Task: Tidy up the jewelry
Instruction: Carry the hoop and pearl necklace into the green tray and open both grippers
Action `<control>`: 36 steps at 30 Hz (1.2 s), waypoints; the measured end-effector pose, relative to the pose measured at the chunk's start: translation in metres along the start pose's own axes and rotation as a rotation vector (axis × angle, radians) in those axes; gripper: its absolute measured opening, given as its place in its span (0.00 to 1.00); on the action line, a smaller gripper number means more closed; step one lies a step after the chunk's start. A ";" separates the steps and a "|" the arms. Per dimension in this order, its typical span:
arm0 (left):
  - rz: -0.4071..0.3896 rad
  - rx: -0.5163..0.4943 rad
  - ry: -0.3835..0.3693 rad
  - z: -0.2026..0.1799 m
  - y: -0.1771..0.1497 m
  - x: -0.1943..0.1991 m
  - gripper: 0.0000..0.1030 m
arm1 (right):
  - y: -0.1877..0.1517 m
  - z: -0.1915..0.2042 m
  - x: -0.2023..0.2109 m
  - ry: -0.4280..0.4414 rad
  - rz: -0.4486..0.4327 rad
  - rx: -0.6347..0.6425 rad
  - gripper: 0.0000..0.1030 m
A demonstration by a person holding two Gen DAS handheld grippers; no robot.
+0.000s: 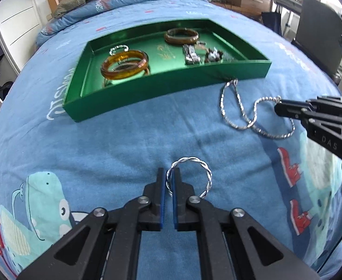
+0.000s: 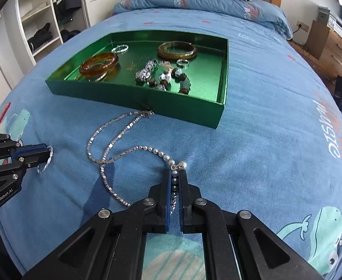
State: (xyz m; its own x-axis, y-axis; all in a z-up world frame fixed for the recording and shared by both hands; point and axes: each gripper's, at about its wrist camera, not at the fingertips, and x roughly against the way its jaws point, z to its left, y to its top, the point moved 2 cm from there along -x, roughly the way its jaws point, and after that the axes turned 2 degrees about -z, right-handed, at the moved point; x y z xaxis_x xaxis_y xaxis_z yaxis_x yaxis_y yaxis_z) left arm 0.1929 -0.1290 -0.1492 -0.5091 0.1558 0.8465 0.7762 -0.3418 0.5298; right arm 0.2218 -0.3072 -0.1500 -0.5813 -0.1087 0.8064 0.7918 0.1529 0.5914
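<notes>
From the left wrist view, a bed [image 1: 129, 126] with a blue cartoon-print cover carries everything; a folded quilt [image 1: 133, 2] lies at its head, beyond the green tray [image 1: 147, 98], with white shelving to the side and wooden furniture past the far corner. The left gripper [image 1: 170, 179] is pressed together on a twisted silver bangle [image 1: 189, 177], which lies nearer the camera than the tray, its ring spreading flat to the right of the fingers. Only this view shows the bangle's full loop. The right gripper [image 1: 278, 108] reaches in from the right, below the tray's near corner.

From the right wrist view, the tray [image 2: 133, 99] shows more of its contents: two amber bangles, a small ring, a beaded piece [image 2: 166, 77]. The right gripper [image 2: 177, 177] pinches the pearl end of a silver necklace [image 2: 115, 140], whose long axis runs from the fingers up to the tray's near wall, where its clasp end touches. The left gripper [image 2: 45, 155] sits well left of the tray, shut on the bangle [image 2: 46, 162].
</notes>
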 end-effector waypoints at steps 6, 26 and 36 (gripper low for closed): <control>-0.063 0.031 -0.008 0.012 0.003 0.032 0.04 | 0.007 0.014 0.036 -0.027 -0.069 0.014 0.05; -0.231 0.087 -0.003 0.065 0.005 0.131 0.04 | 0.045 0.049 0.168 -0.128 -0.289 0.065 0.05; -0.247 0.100 -0.028 0.082 0.054 0.108 0.04 | 0.109 0.040 0.185 -0.144 -0.394 0.062 0.05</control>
State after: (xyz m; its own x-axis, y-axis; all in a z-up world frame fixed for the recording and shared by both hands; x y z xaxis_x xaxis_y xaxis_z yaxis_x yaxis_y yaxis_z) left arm 0.2108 -0.0545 -0.0251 -0.6784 0.2496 0.6910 0.6632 -0.1969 0.7221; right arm 0.1928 -0.2711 0.0633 -0.8610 -0.0326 0.5075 0.4937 0.1863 0.8495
